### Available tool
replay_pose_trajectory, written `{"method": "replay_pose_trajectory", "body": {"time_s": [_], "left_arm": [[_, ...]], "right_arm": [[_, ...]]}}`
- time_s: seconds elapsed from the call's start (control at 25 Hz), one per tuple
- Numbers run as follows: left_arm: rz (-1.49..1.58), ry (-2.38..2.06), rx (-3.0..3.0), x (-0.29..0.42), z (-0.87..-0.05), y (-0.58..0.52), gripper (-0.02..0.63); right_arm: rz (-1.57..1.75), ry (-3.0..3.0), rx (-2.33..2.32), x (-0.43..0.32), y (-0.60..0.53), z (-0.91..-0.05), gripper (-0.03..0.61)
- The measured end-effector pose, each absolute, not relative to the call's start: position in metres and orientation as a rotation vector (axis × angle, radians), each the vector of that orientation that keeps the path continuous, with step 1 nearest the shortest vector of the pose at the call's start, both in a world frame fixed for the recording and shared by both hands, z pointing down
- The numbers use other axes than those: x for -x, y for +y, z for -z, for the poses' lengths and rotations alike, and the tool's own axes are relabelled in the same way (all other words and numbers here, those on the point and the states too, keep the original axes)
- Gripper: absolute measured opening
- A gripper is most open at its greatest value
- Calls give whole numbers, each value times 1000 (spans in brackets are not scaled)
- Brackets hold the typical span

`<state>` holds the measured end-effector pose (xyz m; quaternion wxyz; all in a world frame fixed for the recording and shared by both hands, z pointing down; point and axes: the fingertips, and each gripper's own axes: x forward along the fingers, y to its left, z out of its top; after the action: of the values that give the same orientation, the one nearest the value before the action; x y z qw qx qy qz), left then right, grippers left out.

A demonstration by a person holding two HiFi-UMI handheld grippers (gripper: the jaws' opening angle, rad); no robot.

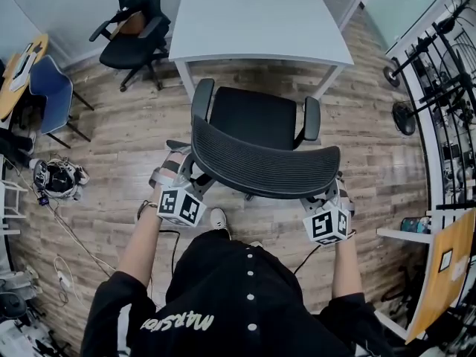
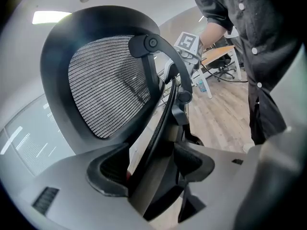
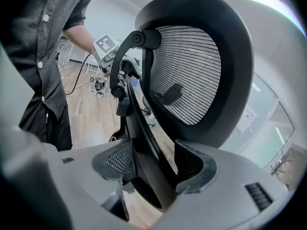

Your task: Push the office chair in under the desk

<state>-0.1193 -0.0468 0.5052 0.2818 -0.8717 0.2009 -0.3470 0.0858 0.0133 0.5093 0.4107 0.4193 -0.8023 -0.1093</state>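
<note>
- Currently, the left gripper (image 2: pixel 148 169) has its jaws closed on the left end of the backrest (image 2: pixel 108 85) of the office chair (image 1: pixel 253 117). Both pads bear on the black frame, which fills the gap between them.
- The right gripper (image 3: pixel 153 164) clamps the right end of the same backrest, again with the black frame pinched between its pads.
- The backrest is grey mesh inside a black rim. A curved black support bar runs along its rear face.
- The person (image 1: pixel 223 303), in a black shirt, stands directly behind the chair, with both forearms extended to the grippers.
- The chair stands upright on the floor (image 1: pixel 134 140) with its seat facing the desk (image 1: pixel 253 13) and one armrest on each side. The front edge of the seat lies near the desk's near edge, and the seat is not under the top.
- The desk has a white top on white legs.
- The floor is grey-brown wood plank. A cable (image 1: pixel 71 233) trails across it on the left.
- A second black chair (image 1: pixel 134 21) stands beyond the desk's left corner.
- A blue chair (image 1: pixel 48 88) stands at the far left, just beside a wooden tabletop (image 1: pixel 22 62).
- A white rack (image 1: pixel 446 73) carrying dark equipment lines the right side of the room.
</note>
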Motion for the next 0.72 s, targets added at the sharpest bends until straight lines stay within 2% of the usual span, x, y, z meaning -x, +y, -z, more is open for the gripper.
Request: {"method": "replay_pose_trajectory", "body": {"time_s": [0.72], "left_arm": [[895,501,2337,125,-507,-100,307]], "right_arm": [[257,-1989,-1093,-78,-32,-511,285]]}}
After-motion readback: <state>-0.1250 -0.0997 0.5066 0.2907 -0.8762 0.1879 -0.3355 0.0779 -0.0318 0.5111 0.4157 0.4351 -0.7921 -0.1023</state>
